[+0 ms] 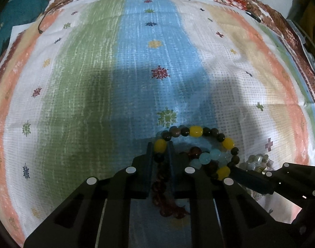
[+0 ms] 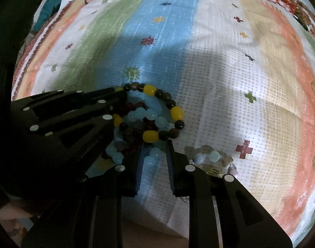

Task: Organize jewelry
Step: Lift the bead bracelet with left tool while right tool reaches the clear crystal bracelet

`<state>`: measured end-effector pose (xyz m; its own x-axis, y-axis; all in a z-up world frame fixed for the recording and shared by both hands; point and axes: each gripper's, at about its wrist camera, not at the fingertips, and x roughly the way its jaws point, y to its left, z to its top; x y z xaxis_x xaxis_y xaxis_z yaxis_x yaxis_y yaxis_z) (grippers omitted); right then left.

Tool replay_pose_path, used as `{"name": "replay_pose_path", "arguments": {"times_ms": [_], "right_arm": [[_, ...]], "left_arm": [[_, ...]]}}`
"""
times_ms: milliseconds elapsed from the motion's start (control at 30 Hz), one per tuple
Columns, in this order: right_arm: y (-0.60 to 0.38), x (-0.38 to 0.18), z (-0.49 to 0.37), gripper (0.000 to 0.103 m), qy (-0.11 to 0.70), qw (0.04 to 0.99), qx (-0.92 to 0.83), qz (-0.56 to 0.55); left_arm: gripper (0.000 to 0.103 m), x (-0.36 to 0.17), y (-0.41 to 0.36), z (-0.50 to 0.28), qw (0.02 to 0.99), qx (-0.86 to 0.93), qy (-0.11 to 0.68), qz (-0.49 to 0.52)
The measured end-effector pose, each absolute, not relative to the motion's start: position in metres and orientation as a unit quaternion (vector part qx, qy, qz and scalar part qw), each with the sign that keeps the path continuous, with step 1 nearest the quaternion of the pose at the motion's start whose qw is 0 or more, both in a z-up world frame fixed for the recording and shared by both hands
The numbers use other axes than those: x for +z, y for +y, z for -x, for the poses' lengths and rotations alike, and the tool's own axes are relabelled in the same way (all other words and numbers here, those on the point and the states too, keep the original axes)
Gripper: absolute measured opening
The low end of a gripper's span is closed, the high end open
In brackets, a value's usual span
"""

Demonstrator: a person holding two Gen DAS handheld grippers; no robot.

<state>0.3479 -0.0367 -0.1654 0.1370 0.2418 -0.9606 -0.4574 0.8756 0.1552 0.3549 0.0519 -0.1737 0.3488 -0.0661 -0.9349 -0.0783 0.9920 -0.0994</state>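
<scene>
Two grippers meet over a heap of beaded bracelets on a striped cloth.

From the left, the left gripper [image 1: 160, 147] has its jaws narrowed around a yellow-and-dark bead bracelet [image 1: 195, 132], a yellow bead sitting between the tips. The pale blue bead bracelet [image 2: 149, 116] and dark red beads [image 1: 163, 186] lie tangled beneath. The right gripper [image 2: 155, 146] straddles pale blue beads, jaws partly apart; grip uncertain. A small silvery cluster [image 2: 209, 159] lies just right, on the cloth [image 1: 136, 62].

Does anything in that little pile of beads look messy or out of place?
Yes. The yellow-and-dark bead bracelet, the pale blue bead bracelet and the dark red bead bracelet lie heaped over one another on the striped cloth, not apart. A separate clump of clear and gold-toned beads sits just beside them.
</scene>
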Motion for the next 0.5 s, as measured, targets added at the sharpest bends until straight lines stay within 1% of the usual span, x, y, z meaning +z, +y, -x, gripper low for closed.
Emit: {"name": "replay_pose_path", "arguments": {"times_ms": [33,200,467,500], "right_arm": [[-0.036,-0.165,-0.347,0.022,0.613,0.749,0.234,0.090],[-0.037,-0.165,-0.346,0.012,0.612,0.750,0.236,0.090],[-0.042,-0.157,-0.340,0.009,0.600,0.757,0.239,0.100],[-0.044,-0.156,-0.339,0.001,0.598,0.758,0.239,0.101]], "left_arm": [[0.012,-0.173,0.052,-0.355,0.819,0.003,0.570,0.064],[0.011,-0.173,0.056,-0.355,0.820,0.004,0.569,0.067],[0.011,-0.161,0.064,-0.351,0.826,0.014,0.560,0.072],[0.011,-0.159,0.064,-0.350,0.826,0.014,0.559,0.073]]}}
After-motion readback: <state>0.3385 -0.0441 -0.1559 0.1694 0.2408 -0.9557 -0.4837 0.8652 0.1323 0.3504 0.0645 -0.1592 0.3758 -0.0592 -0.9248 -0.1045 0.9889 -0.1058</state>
